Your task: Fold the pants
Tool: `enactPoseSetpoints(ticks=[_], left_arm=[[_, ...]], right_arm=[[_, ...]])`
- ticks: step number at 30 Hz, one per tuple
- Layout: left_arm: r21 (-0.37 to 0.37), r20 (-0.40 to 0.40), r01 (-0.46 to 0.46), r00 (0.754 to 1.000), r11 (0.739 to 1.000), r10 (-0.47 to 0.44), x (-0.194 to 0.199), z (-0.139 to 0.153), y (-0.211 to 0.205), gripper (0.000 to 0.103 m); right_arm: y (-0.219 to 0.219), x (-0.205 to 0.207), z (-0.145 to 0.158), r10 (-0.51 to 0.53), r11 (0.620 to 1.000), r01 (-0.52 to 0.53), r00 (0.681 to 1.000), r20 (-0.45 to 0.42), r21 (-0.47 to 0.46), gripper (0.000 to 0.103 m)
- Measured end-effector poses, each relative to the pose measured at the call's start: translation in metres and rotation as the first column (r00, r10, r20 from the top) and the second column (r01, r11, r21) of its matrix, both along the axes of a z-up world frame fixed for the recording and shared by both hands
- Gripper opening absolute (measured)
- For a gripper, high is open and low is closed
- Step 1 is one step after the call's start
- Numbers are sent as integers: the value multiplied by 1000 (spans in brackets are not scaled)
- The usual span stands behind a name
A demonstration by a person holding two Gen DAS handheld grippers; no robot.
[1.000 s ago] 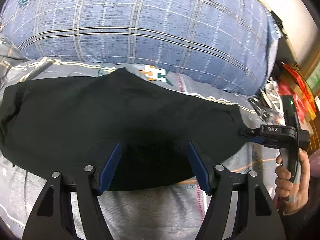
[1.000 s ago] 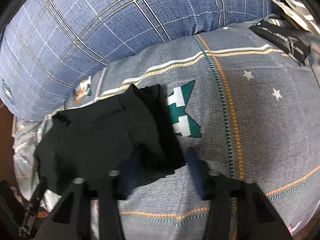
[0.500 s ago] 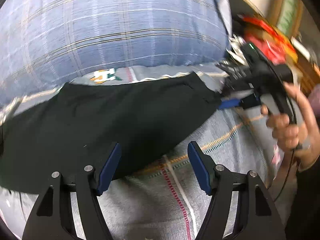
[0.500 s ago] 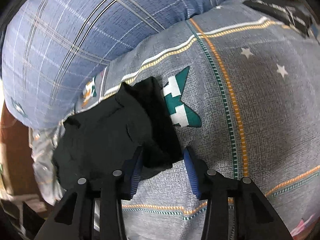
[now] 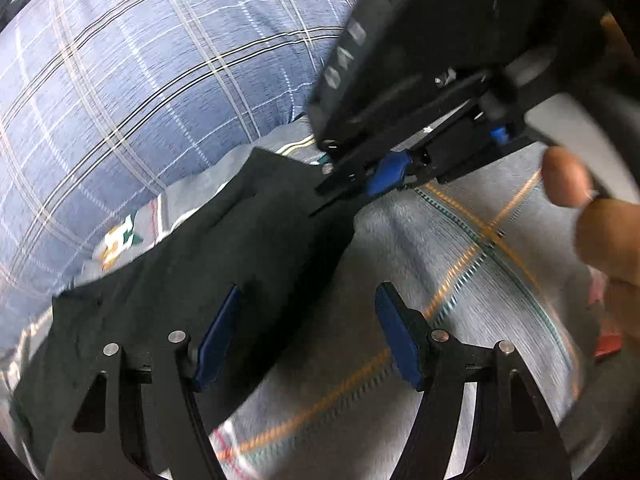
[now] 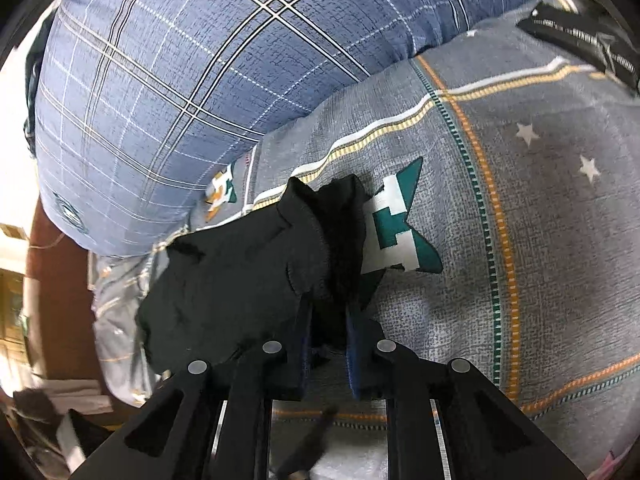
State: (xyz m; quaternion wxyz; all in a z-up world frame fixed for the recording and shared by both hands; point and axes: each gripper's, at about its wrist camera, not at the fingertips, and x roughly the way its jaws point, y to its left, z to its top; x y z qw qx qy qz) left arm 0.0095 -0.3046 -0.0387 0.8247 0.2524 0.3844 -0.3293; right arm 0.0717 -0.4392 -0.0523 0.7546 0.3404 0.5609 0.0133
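Observation:
The black pants lie folded on the grey patterned bedsheet. My left gripper is open, with its left finger over the pants' edge and its right finger over bare sheet. The right gripper shows in the left wrist view, pinching the pants' far corner. In the right wrist view my right gripper is shut on the near end of the black pants, which bunch up between the pads.
A big blue plaid pillow lies behind the pants, also in the left wrist view. A black strap lies at the far right of the sheet. The bed's edge and brown furniture are at left.
The right gripper has closed on the pants' end. The left gripper has swung right toward the right gripper, which now fills the top of its view.

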Motion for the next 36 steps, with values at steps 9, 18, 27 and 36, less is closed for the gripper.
enactPoseSetpoints(ticks=[9, 18, 27, 36], left_arm=[[-31, -27, -76, 997, 997, 75, 28, -8, -2, 5], [-234, -273, -197, 953, 952, 130, 52, 5, 39, 4], [-296, -311, -211, 943, 931, 114, 47, 12, 50, 4], [-434, -377, -376, 901, 819, 215, 49, 50, 148, 4]], right_arm=[[-3, 1, -1, 1, 995, -3, 1000, 27, 99, 14], [-18, 1, -3, -95, 973, 77, 993, 71, 219, 69], [0, 17, -5, -89, 976, 69, 992, 87, 205, 9], [92, 35, 61, 125, 971, -188, 925, 360, 145, 8]])
